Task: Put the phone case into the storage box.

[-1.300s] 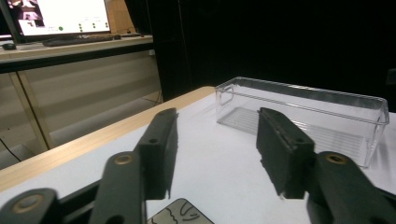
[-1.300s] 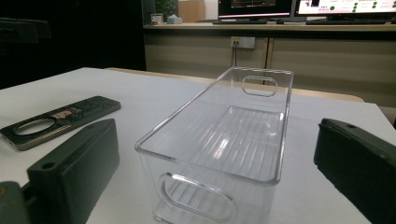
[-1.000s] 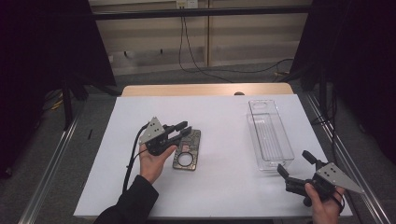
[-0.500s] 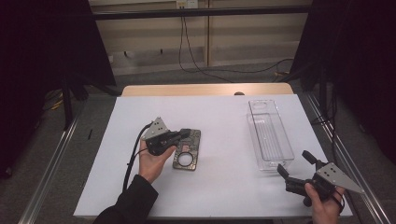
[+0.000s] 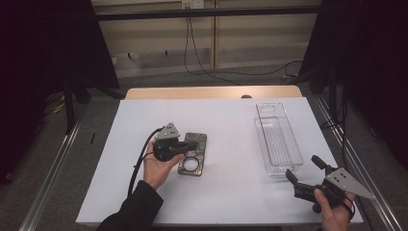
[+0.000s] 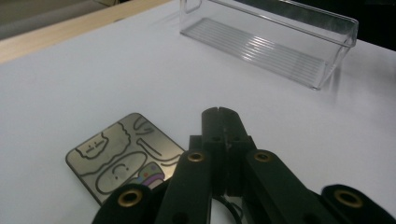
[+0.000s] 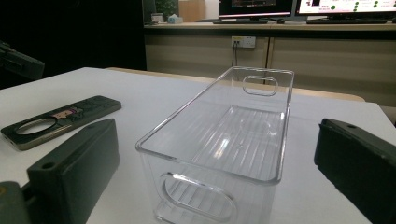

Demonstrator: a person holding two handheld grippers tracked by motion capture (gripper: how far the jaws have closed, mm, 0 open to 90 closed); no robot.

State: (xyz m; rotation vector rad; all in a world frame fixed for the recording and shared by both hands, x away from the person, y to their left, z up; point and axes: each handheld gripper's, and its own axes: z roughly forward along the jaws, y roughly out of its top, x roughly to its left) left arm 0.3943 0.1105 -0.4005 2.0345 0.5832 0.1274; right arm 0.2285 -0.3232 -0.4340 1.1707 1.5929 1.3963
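Black left gripper (image 5: 194,142) shut and empty over the phone case (image 5: 193,158), flat on the white table (image 5: 231,202), nine o'clock from the clear bin (image 5: 278,142). Right gripper (image 5: 302,167) agape at the bin's six o'clock. Probably pickup stage (nothing lifted yet). Next: reopen, catch an edge.

Clear plastic bin (image 5: 277,140) on white table (image 5: 226,192)

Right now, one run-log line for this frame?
left hand-held gripper: shut, empty, over phone case | right hand-held gripper: open, empty, facing clear bin | bin: empty | case: flat on table
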